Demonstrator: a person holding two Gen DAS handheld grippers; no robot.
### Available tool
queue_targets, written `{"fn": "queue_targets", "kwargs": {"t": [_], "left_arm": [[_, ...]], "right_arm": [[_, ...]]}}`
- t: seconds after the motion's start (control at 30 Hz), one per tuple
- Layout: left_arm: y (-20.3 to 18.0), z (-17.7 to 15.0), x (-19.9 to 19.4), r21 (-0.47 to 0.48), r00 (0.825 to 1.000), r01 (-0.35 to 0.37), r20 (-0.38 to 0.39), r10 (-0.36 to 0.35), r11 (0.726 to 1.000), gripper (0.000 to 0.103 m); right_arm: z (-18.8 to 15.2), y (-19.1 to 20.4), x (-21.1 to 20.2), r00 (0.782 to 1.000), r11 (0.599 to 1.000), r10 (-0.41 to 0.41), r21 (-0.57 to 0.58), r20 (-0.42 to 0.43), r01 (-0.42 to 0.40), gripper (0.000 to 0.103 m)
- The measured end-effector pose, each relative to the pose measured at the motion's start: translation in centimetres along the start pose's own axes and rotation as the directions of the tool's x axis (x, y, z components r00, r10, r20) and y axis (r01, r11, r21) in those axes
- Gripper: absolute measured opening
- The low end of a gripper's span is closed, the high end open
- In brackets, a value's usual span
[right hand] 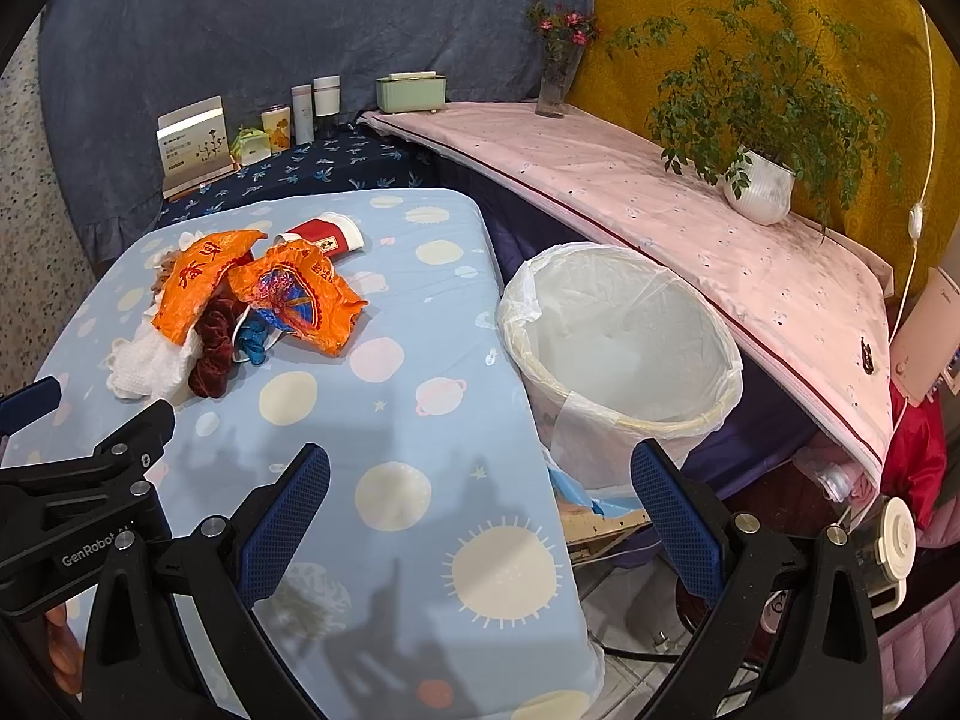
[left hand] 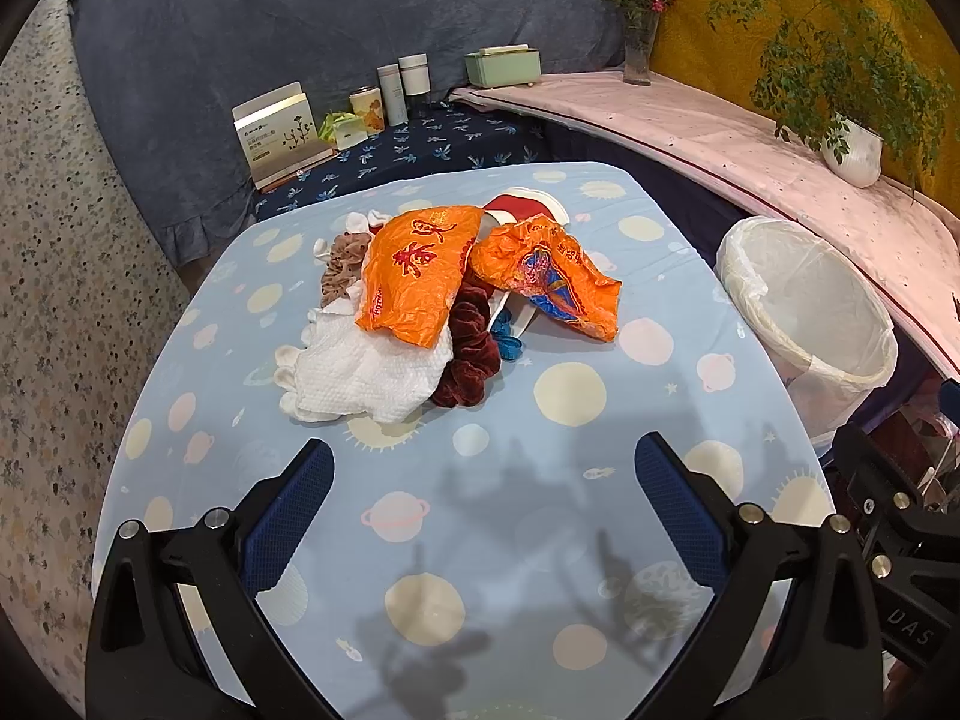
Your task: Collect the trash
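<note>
Ahead of the left gripper (left hand: pixel 483 480), whose fingers are spread and empty, trash (left hand: pixel 432 294) is heaped; the right gripper (right hand: pixel 480 483) is likewise spread and empty. Scrunchies (left hand: pixel 468 348) tangled among the wrappers could be swept into the bin (right hand: pixel 624 354) by a broad grab.

Red paper cup (left hand: pixel 523 208): lower body hidden behind orange wrappers (left hand: pixel 420 267).
Blue item (left hand: pixel 507 336): mostly covered by the right wrapper and dark red scrunchie (left hand: pixel 465 354); identity unclear.
Brown scrunchie (left hand: pixel 342 267): partly covered.
Box lettering (left hand: pixel 279 135): too small to read.
Trash bin (right hand: pixel 624 354): base cut off by the surface (right hand: pixel 420 450) edge.
</note>
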State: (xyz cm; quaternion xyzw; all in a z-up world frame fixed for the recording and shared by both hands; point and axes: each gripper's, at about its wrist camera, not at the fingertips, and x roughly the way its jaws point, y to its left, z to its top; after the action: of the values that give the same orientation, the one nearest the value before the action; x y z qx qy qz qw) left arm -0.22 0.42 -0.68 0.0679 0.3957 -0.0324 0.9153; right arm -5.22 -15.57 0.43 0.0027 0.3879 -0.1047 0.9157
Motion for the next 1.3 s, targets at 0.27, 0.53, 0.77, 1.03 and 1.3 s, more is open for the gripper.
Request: {"fn": "queue_targets", "kwargs": {"t": [0.27, 0.53, 0.77, 1.03, 1.3], "left_arm": [[0.0, 0.07, -0.03, 0.002, 1.0, -0.002, 0.001, 0.002, 1.0, 0.096], [-0.06, 0.06, -0.02, 0.0, 1.0, -0.001, 0.0, 0.001, 1.0, 0.096], [-0.03, 0.06, -0.01, 0.0, 1.0, 0.0, 0.0, 0.0, 1.0, 0.096], [-0.06, 0.14, 0.08, -0.002, 1.0, -0.004, -0.003, 0.004, 1.0, 0.096], [-0.02, 0.29, 0.17, -0.001, 1.0, -0.005, -0.001, 0.005, 1.0, 0.096]], "right_arm": [[-0.02, -0.02, 0.02, 1.0, 1.0, 0.001, 0.002, 0.001, -0.001, 0.096], [-0.03, -0.08, 0.01, 1.0, 1.0, 0.0, 0.002, 0.0, 0.0, 0.096], [-0.03, -0.13, 0.0, 1.0, 1.0, 0.002, 0.001, 0.0, -0.002, 0.096], [0.02, -0.21, 0.02, 1.0, 1.0, 0.001, 0.004, 0.004, -0.001, 0.096], [0.11, -0.36, 0.08, 1.0, 1.0, 0.001, 0.005, 0.006, -0.001, 0.096]]}}
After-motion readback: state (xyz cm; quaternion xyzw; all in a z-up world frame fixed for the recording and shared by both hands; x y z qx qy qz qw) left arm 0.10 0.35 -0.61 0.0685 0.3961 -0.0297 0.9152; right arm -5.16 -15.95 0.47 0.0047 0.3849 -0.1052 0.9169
